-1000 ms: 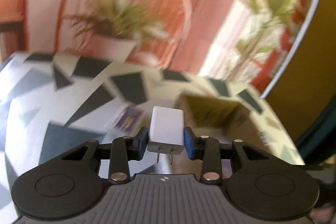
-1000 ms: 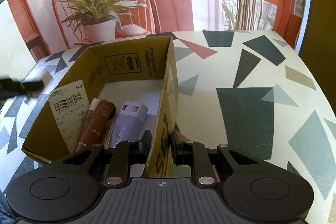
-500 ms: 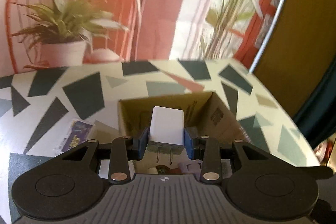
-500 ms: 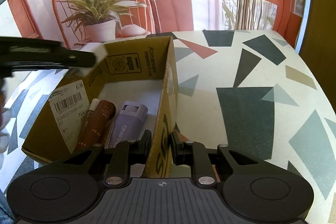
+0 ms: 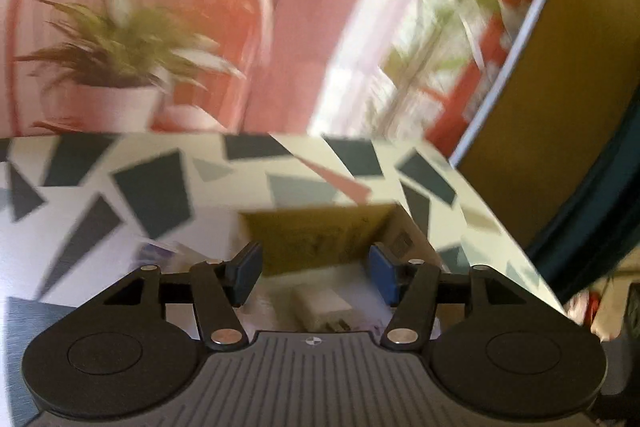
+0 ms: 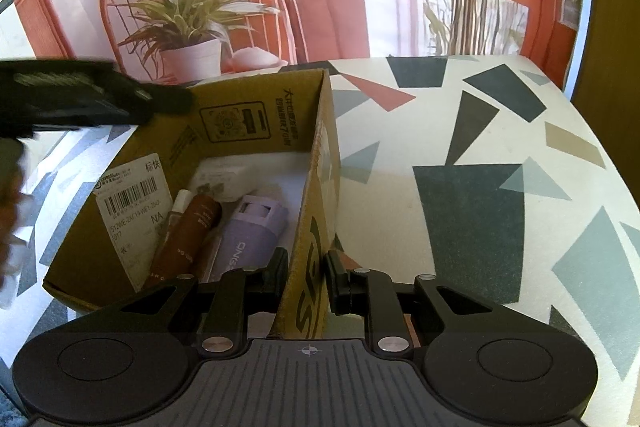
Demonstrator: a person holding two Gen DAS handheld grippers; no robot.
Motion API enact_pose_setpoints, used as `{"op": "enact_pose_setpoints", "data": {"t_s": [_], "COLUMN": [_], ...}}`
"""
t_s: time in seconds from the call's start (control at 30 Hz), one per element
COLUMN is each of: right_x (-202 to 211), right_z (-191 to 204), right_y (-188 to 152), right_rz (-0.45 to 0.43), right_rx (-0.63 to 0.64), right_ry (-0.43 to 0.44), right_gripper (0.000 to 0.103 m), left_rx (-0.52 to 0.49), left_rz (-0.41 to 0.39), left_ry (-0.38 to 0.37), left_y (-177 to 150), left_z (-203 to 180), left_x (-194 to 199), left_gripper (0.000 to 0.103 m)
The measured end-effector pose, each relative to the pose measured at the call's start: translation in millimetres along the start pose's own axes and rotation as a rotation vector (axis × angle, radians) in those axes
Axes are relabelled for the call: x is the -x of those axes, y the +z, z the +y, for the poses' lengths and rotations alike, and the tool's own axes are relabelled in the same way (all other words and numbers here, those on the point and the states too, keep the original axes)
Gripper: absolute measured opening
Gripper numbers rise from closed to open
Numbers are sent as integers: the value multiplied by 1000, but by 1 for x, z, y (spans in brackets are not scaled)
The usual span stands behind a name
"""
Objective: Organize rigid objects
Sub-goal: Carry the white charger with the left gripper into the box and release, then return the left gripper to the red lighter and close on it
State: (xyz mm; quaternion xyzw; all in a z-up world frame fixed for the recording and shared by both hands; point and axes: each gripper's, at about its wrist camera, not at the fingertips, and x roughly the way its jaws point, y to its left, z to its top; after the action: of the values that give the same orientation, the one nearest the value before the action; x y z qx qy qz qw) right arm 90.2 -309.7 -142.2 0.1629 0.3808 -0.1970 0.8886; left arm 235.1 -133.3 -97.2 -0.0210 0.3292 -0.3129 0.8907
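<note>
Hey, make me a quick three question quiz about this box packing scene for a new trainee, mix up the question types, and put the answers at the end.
1. True or false: the left gripper is clamped on the white charger.
2. Which part of the cardboard box does the right gripper straddle? A) a side wall B) the shipping label C) the floor
3. Fill in: the brown tube lies directly beside the ______ container.

Key
1. False: its jaws are spread and the charger lies in the box.
2. A
3. Lilac
</note>
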Motion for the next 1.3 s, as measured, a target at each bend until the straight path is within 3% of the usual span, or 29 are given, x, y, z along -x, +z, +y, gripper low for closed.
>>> {"op": "enact_pose_setpoints", "data": {"t_s": [0.07,0.17,0.3,0.47,0.53,0.6,0.63,0.77,1.3], "right_x": [0,0,0,0,0,0,0,0,-1], "right_z": [0,-1,-1,-1,-1,-1,-1,-1,-1], "right_y": [0,0,0,0,0,0,0,0,0], "right_rz": [-2,-1,-2,-1,-1,-1,-1,-2,-1], "right_rx": [-5,-6,-5,-4,-3,-3,-4,-5,-4], "right_ry": [1,1,1,1,1,1,1,1,0], "right_gripper": [18,18,18,18,18,18,18,19,18], "left_rx": [20,73,107,120,108,117,126,158,67], "left_rz": [-29,-9,89,206,231,250,257,252,251], "left_ry": [44,104,163,173,193,199,200,210,207], "left_y": [0,-7,-37,-70,-77,-84,-86,-90,-92], "left_z": [14,37,55,55,52,54,55,58,41], "left_x": [17,30,25,10,5,3,2,1,-5], "left_gripper": [62,62,61,60,54,41,41,41,42]}}
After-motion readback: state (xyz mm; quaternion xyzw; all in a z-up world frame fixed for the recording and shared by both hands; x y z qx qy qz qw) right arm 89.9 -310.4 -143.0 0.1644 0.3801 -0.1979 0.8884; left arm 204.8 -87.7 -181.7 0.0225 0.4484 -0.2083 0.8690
